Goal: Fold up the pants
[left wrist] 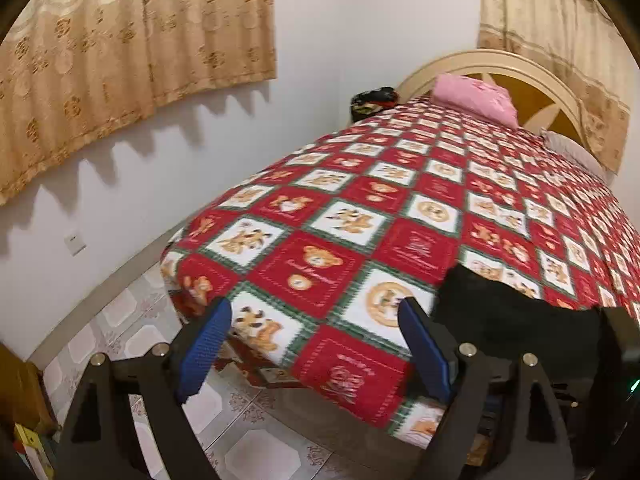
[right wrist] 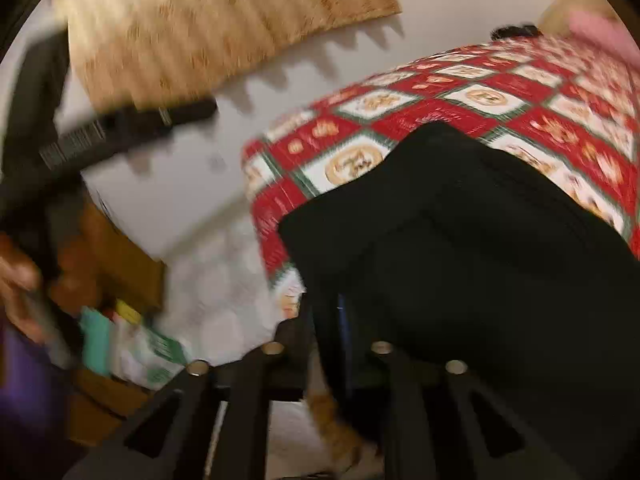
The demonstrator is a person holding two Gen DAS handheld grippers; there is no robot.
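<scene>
Ribbed blue pads (left wrist: 206, 346) on wide left jaws; right jaws gripping soft black pants (right wrist: 460, 240) over checkered quilt (left wrist: 360, 208).

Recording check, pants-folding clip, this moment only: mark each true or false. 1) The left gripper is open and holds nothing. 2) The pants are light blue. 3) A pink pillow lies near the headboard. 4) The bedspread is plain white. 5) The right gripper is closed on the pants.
1) True: the left gripper is open, with only the bedspread between its blue pads.
2) False: the pants are black.
3) True: the pink pillow lies by the headboard.
4) False: it is a red, white and green teddy-bear check.
5) True: the right gripper is shut on black cloth.
</scene>
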